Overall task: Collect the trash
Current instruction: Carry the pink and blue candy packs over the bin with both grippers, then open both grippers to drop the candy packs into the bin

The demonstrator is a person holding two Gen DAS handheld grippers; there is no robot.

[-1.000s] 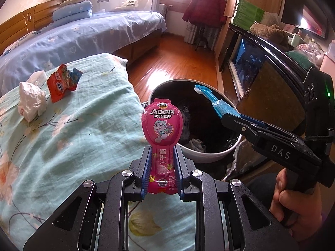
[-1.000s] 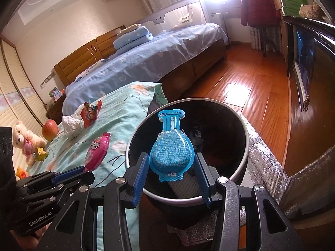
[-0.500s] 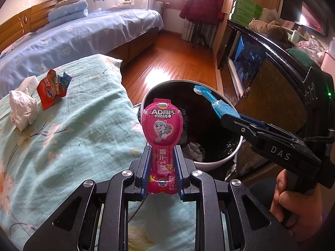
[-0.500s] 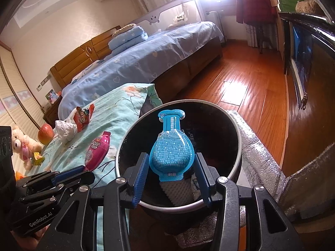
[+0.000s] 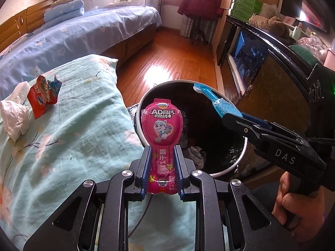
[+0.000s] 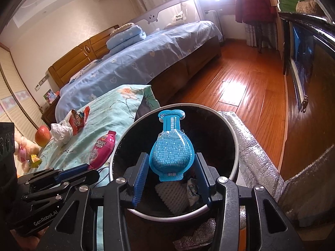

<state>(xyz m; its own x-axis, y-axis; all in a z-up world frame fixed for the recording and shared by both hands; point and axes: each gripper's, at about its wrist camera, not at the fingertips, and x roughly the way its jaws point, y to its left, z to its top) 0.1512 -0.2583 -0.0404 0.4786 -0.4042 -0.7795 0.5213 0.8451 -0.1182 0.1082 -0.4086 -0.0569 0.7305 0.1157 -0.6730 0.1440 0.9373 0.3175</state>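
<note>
Pink wrapper [image 5: 162, 133]: clamped by its narrow lower stem in the left tool [image 5: 162, 167]; long axis runs straight out along the fingers, wide end forward. It hangs at the near-left rim of the trash bin [image 5: 146, 96], over the edge of the teal quilt [image 5: 73, 136], not yet over the opening.
Blue wrapper [image 6: 171, 150]: held in the right tool [image 6: 170, 174], wide body between the pads, narrow neck pointing away. It sits directly above the bin's dark interior.
Key relation: the bin opening lies just right of and beyond the pink wrapper; the right hand is the nearer one to a drop, judged ready to release.
Left tool: jaws close together, pressed on the pink stem.
Right tool: jaws moderately apart, bearing on the blue wrapper's sides.
Remaining trash: red wrapper [image 5: 43, 95] and crumpled tissue [image 5: 14, 115], touching, on the quilt well left of the bin.
Bin contents: white foam and scraps at the bottom.
</note>
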